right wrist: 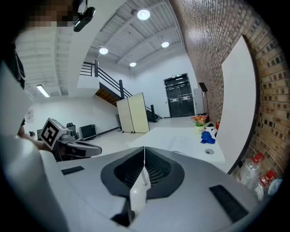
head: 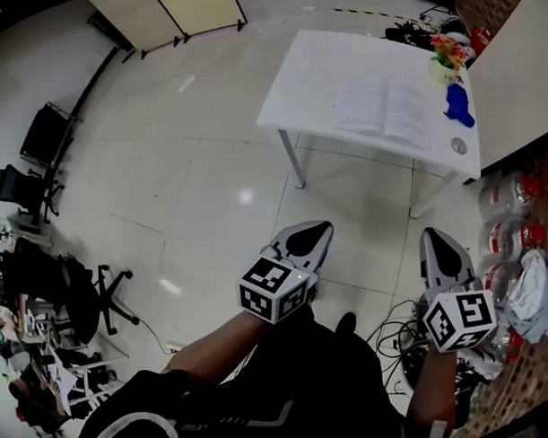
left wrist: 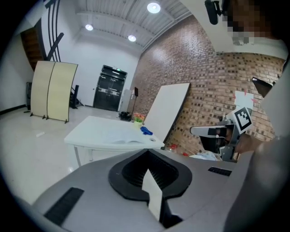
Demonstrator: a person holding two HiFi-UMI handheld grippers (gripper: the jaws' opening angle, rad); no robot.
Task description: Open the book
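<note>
The book (head: 389, 108) lies flat on the white bench (head: 305, 82), far off and a bit to the right. It looks open already, with its long side running left to right. The left gripper (head: 317, 228) and right gripper (head: 433, 235) are near, well apart from it. Both jaws are closed with nothing in them. Neither is clearly nearer.

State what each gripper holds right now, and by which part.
Nothing is held. The left gripper and right gripper are shut and empty, far from the open book on the table.
</note>
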